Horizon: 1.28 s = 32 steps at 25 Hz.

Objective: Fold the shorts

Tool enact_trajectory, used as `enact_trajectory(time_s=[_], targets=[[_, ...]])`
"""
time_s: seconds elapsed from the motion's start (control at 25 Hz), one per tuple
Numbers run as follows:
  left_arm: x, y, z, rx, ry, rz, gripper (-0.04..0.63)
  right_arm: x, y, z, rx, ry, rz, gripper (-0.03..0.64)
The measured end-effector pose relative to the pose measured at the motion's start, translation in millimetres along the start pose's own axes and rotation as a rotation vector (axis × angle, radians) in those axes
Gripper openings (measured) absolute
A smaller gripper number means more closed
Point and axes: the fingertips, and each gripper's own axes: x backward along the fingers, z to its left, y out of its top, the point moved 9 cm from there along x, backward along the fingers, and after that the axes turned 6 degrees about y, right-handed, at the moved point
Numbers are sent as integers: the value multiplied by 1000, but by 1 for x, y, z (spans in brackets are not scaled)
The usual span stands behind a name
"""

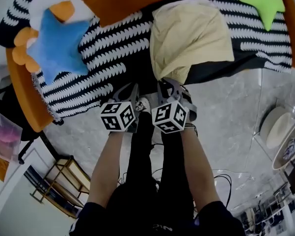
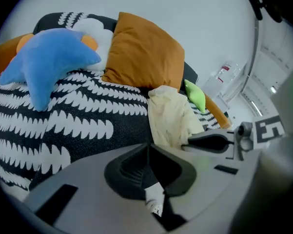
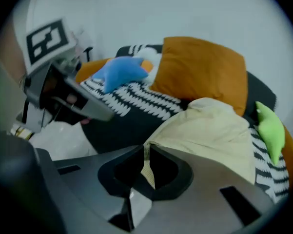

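On the striped blanket (image 1: pixel 103 58), the cream shorts (image 1: pixel 191 38) lie bunched, long axis running away from the person, their end at the blanket's near edge pinched in the clamped right gripper (image 3: pixel 147 155), while the left gripper (image 2: pixel 148 155), clenched with no cream cloth showing in it, hangs beside that edge.

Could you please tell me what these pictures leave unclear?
Shorts: near hem, head view, behind right gripper.
Green pillow: head view, cut by top edge.
White patch: left gripper view, below the left gripper, too blurred to identify.
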Motion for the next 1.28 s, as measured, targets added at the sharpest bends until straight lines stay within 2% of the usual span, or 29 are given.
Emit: enact_trajectory(time_s=[0.08,0.16,0.28,0.32,0.4,0.44,0.52,0.64,0.76,0.88,0.96,1.0,1.04,1.08,1.12,1.16,1.2,1.28], targets=[[-8,-7,7,-27,-21,51,14,-22,-17,18,72,55,134,46],[-16,-12,6,-47,-50,96,19,-31,-29,24,119,62,183,49],[-29,-16,1,-69,-86,136,34,-39,-30,27,154,105,174,71],[-34,-20,-1,-68,-97,150,42,-44,-32,30,152,148,176,106],[-43,-29,-4,-51,-128,183,68,-54,-36,38,138,242,198,264],[-46,-31,-7,-39,-148,198,93,-57,-38,40,137,267,209,287],[-50,-29,-20,-14,-189,218,136,-53,-39,38,158,288,213,284],[-56,-14,-45,8,-218,246,141,-31,-39,25,207,341,179,293],[-67,-13,-58,-20,-218,285,151,-21,-44,17,184,404,132,315],[-88,-27,-51,-53,-218,298,157,-39,-62,17,145,439,106,333],[-102,-37,-43,-84,-187,291,197,-53,-73,18,120,436,100,333],[-104,-39,-38,-101,-149,283,219,-55,-74,19,112,419,95,331],[-103,-38,-34,-115,-90,269,208,-51,-72,20,110,393,86,330],[-98,-35,-30,-124,-19,252,135,-43,-67,21,108,360,72,296],[-92,-30,-27,-130,48,237,92,-32,-63,21,92,327,54,287],[-86,-27,-24,-138,96,228,18,-19,-60,19,51,296,32,287],[-82,-25,-23,-147,120,227,3,-8,-61,14,-18,262,6,285],[-78,-24,-22,-136,116,238,3,9,-70,-2,-188,183,-41,256]])
